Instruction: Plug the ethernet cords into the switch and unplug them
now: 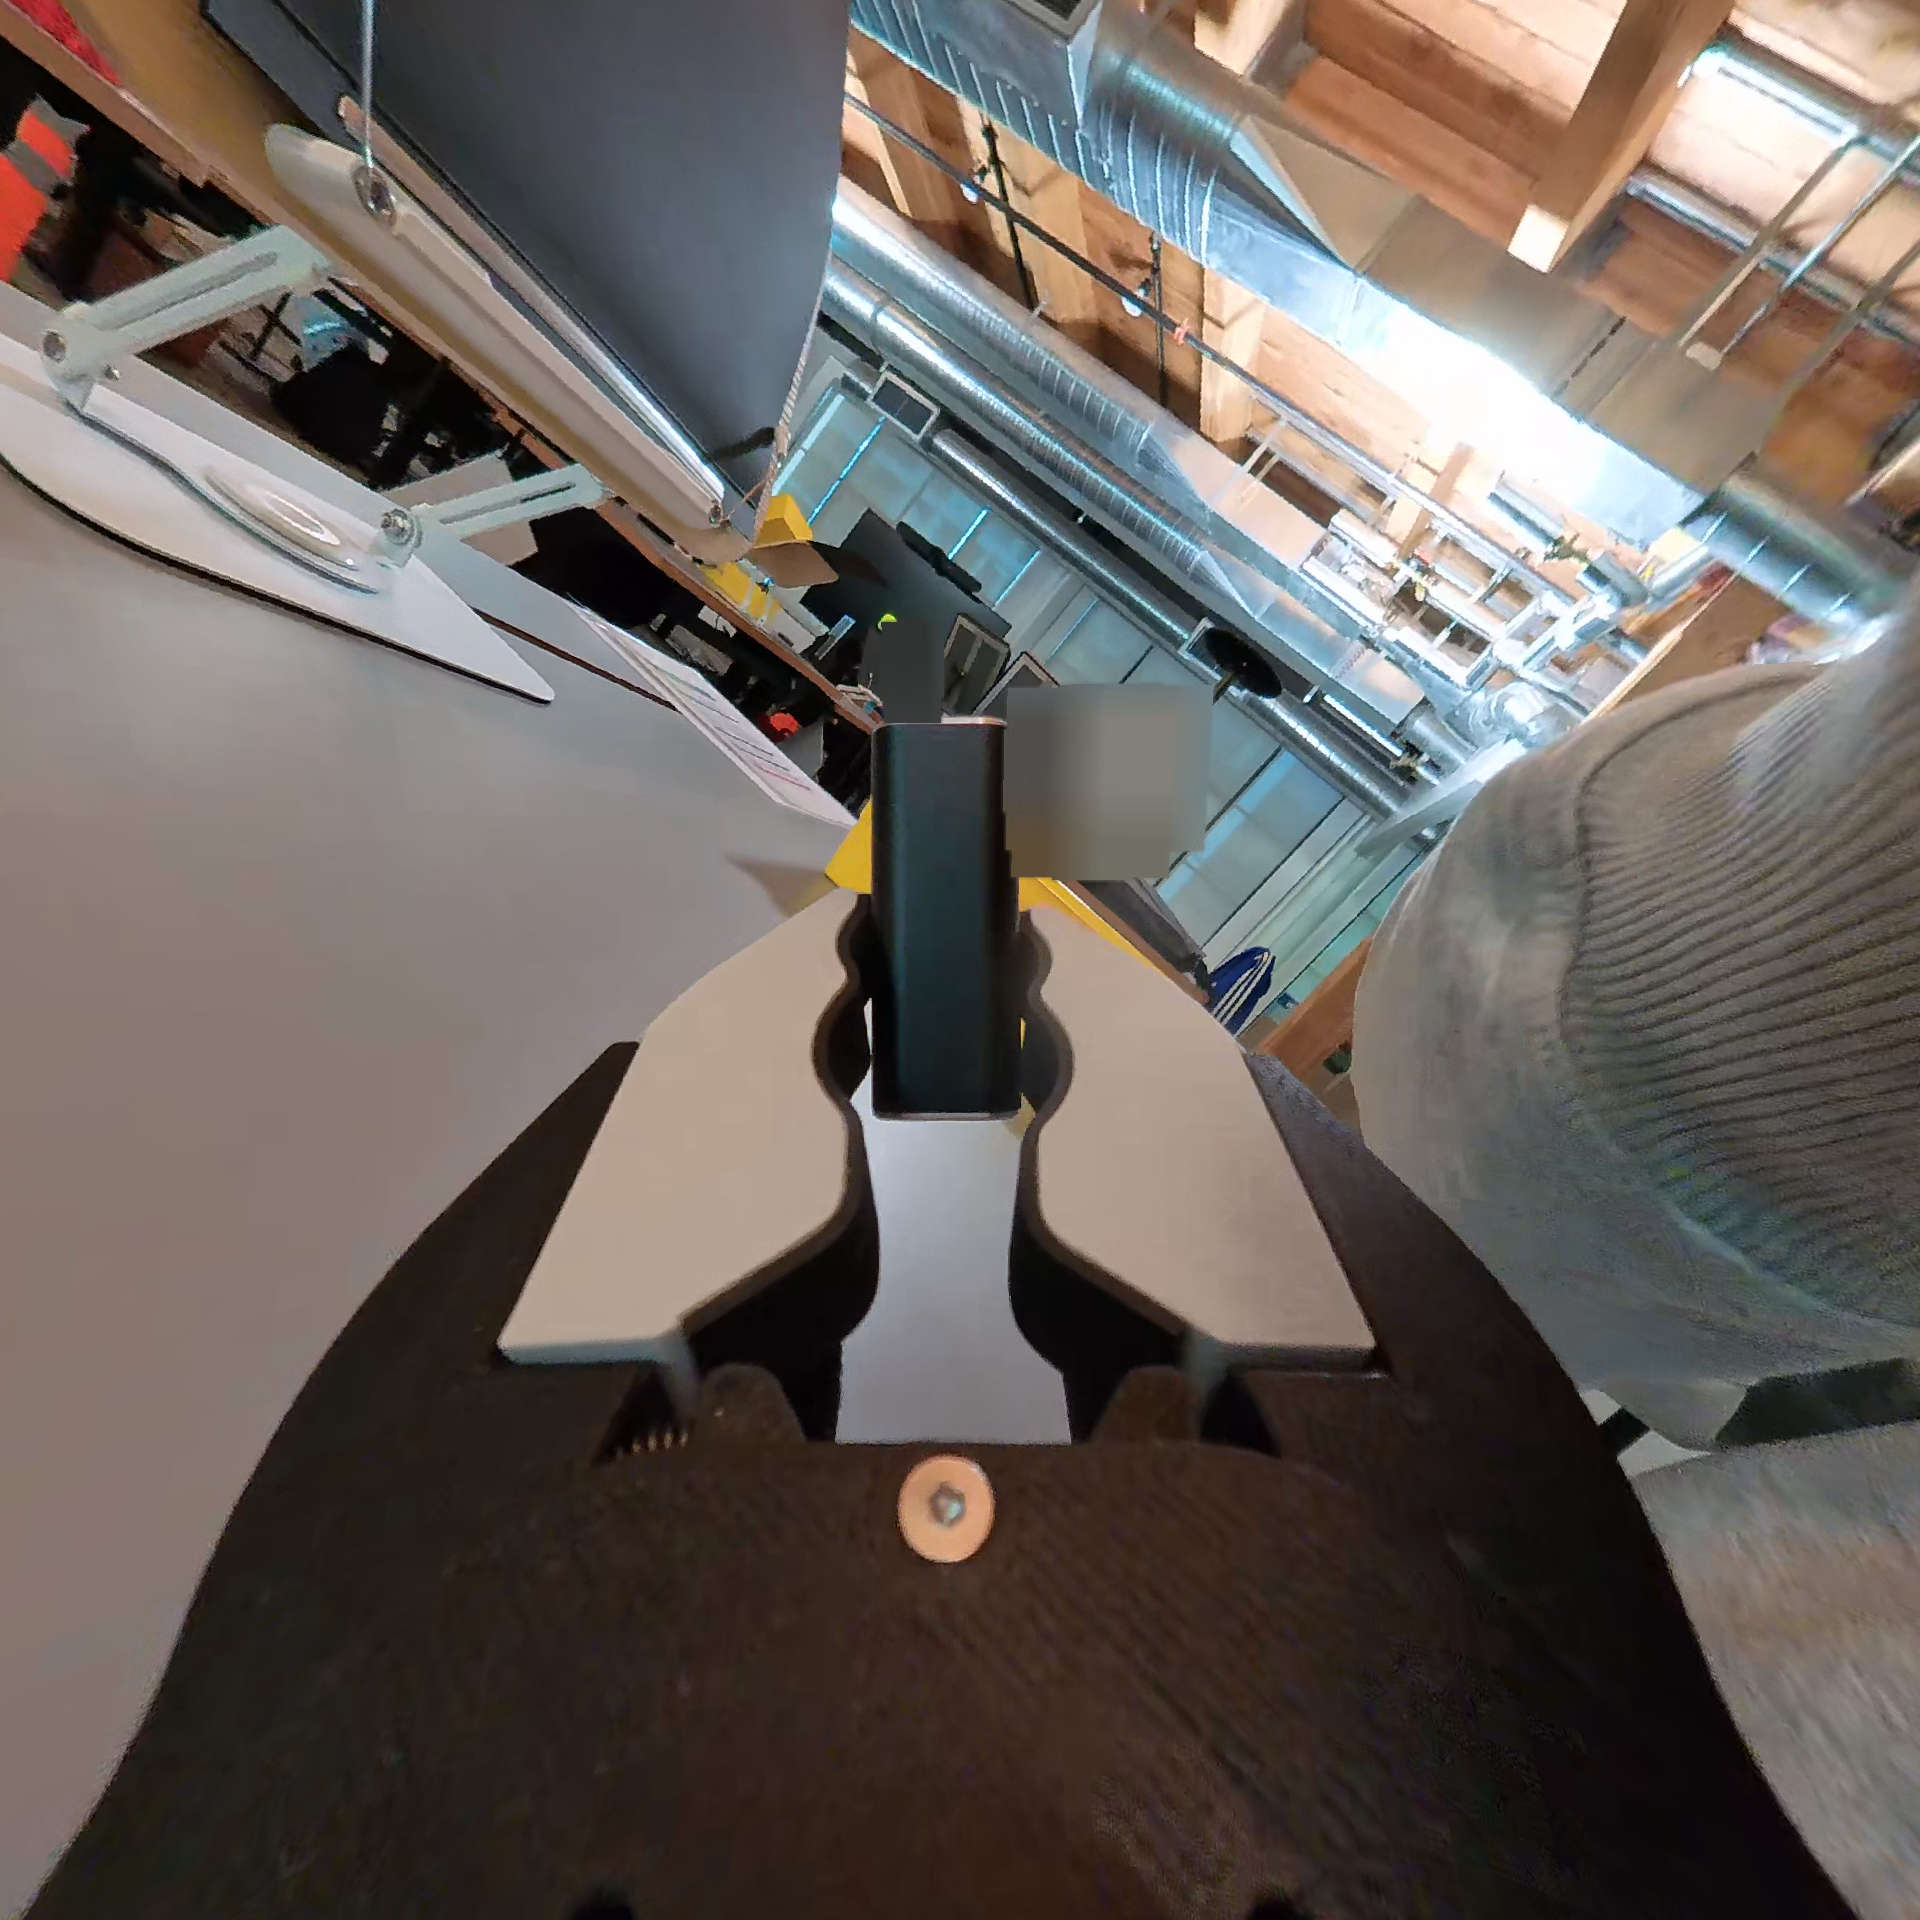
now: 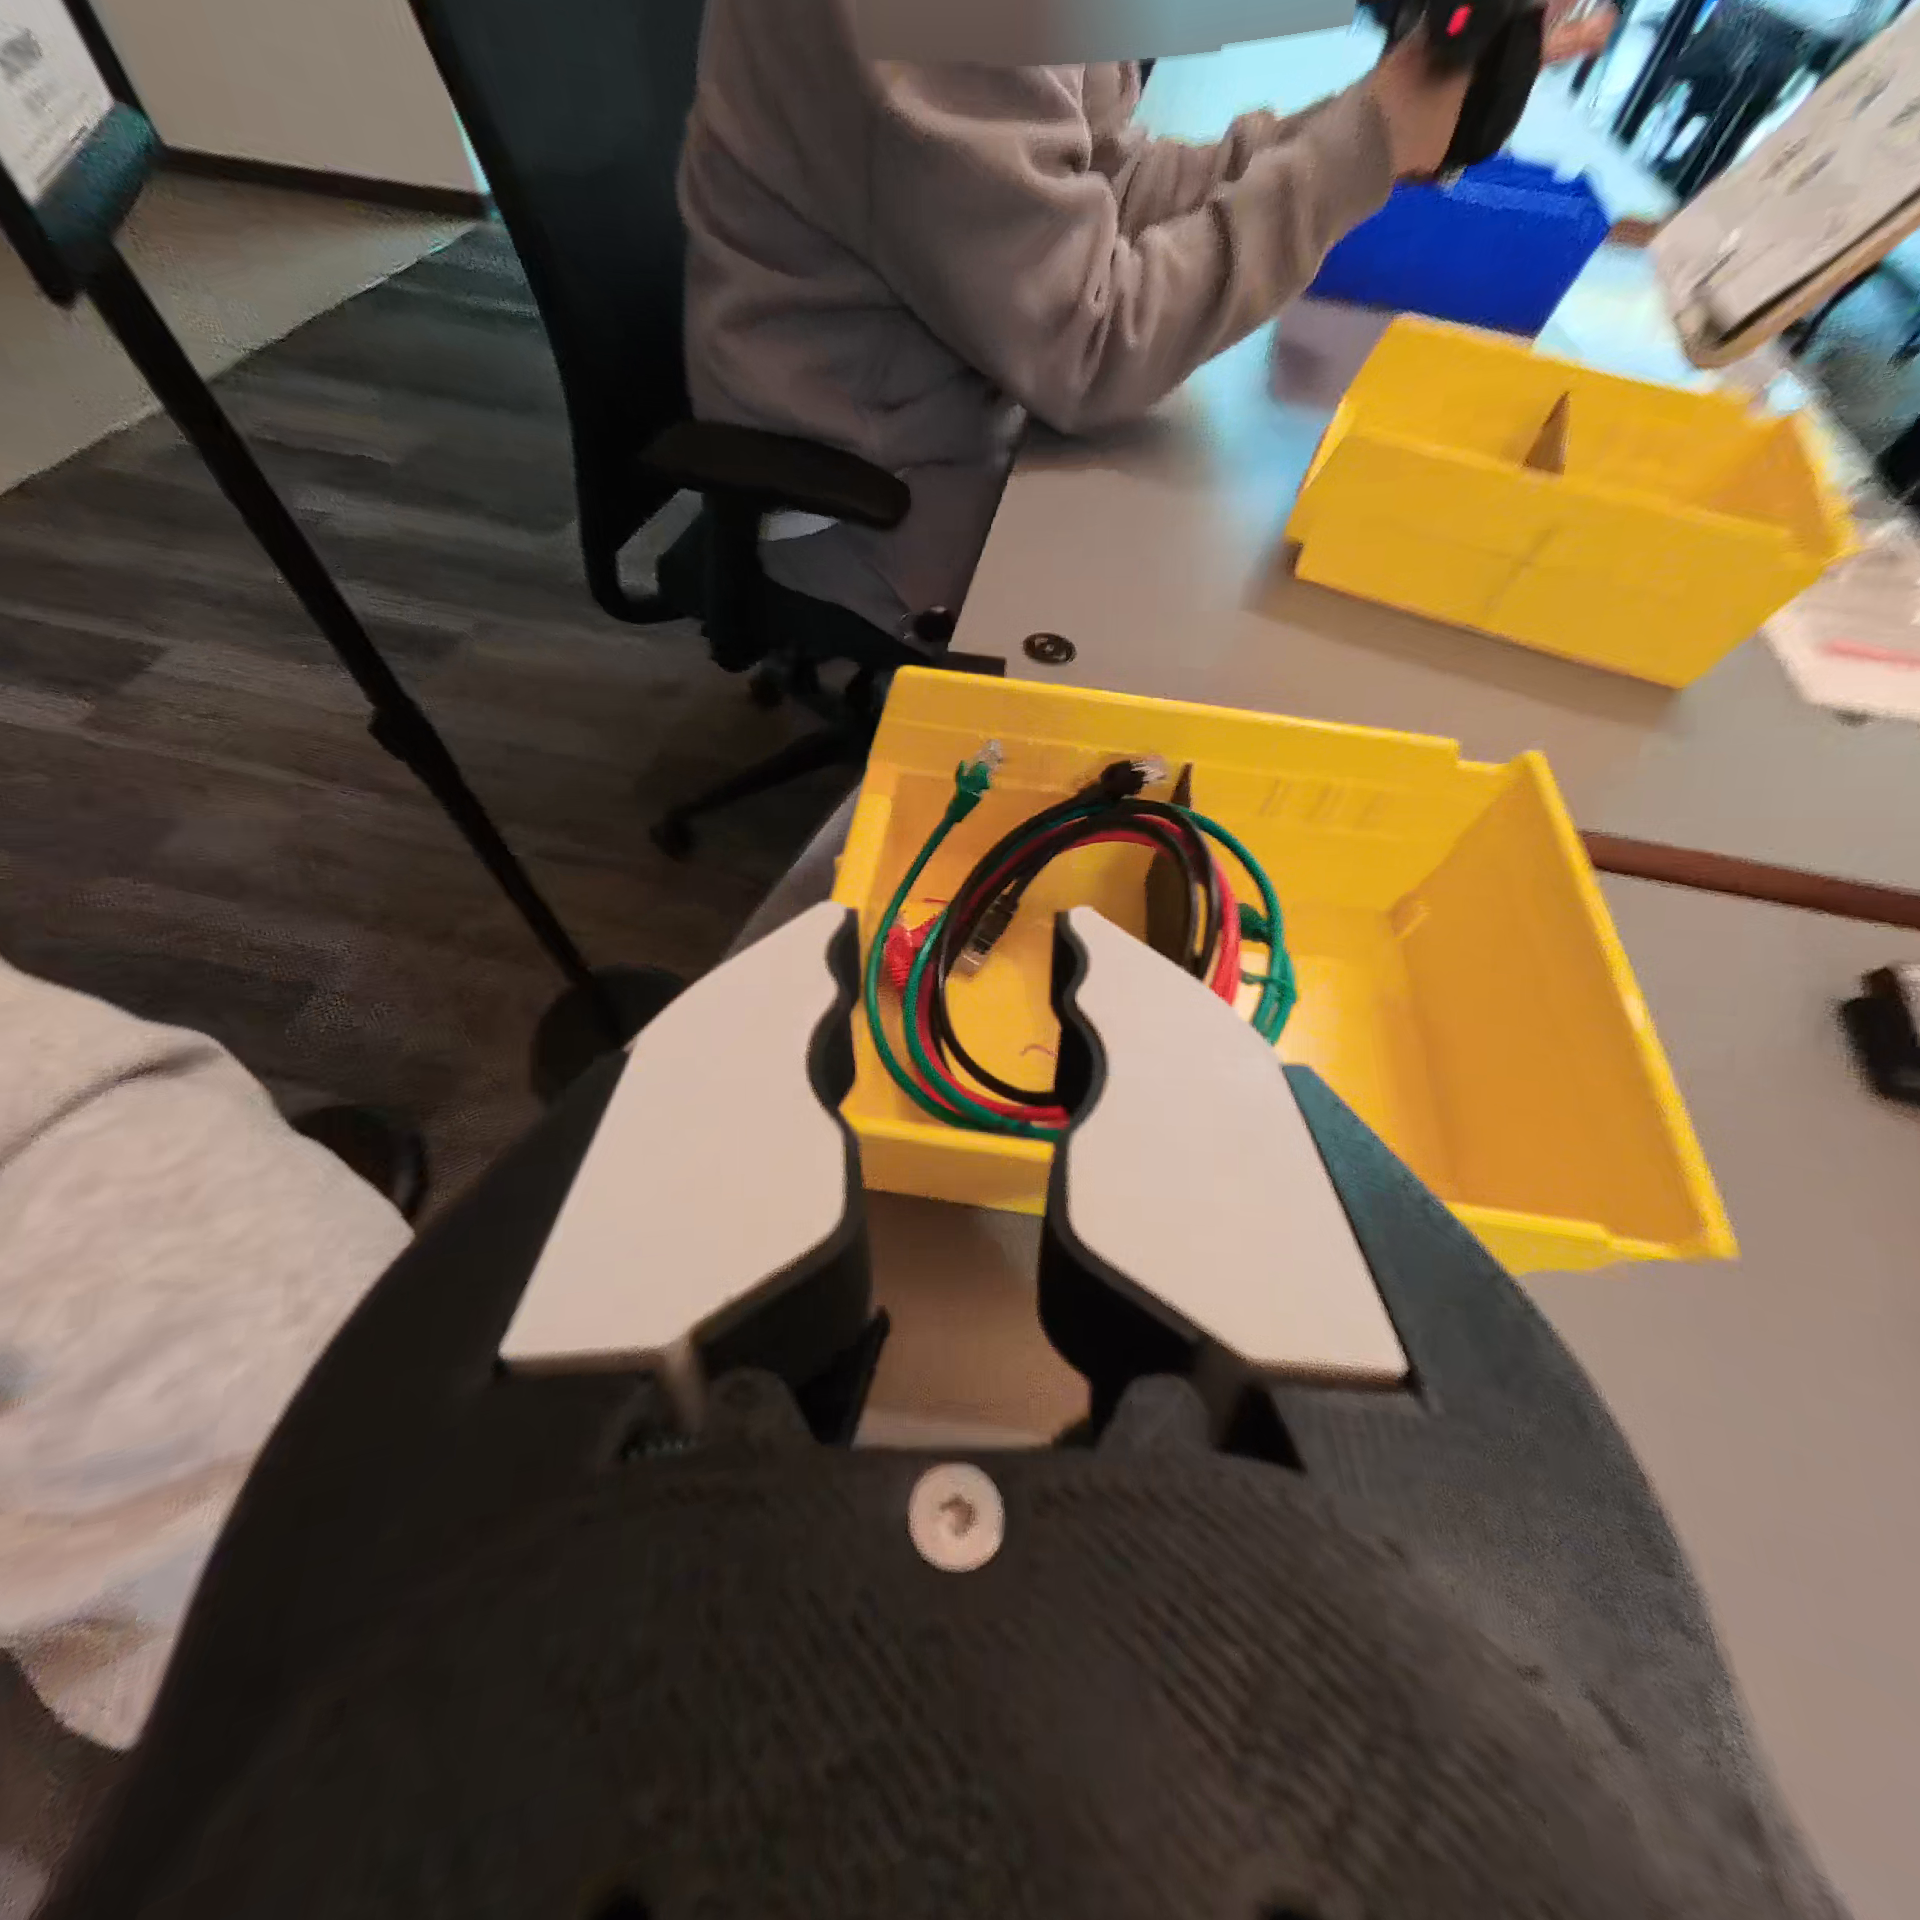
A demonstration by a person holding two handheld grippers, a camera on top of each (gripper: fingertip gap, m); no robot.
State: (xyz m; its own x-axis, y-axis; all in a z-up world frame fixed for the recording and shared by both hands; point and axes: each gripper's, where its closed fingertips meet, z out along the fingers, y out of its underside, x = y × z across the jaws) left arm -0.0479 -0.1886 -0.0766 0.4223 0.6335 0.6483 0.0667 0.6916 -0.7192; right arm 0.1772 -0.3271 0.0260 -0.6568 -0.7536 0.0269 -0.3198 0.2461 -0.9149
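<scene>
Left tool (image 1: pixel 940 935) clamped on black switch (image 1: pixel 938 914), raised. Right tool (image 2: pixel 951 935) apart, hovering above coiled ethernet cords (image 2: pixel 1039 914) in yellow bin (image 2: pixel 1475 1039).

Each tool, left tool (image 1: pixel 940 997) and right tool (image 2: pixel 951 1023), has a textured black body, two pale grey fingers (image 2: pixel 696 1153) edged in wavy black, and a silver screw (image 1: pixel 945 1508) behind them. A grey ribbed sleeve (image 1: pixel 1683 1039) shows right of the left tool.
</scene>
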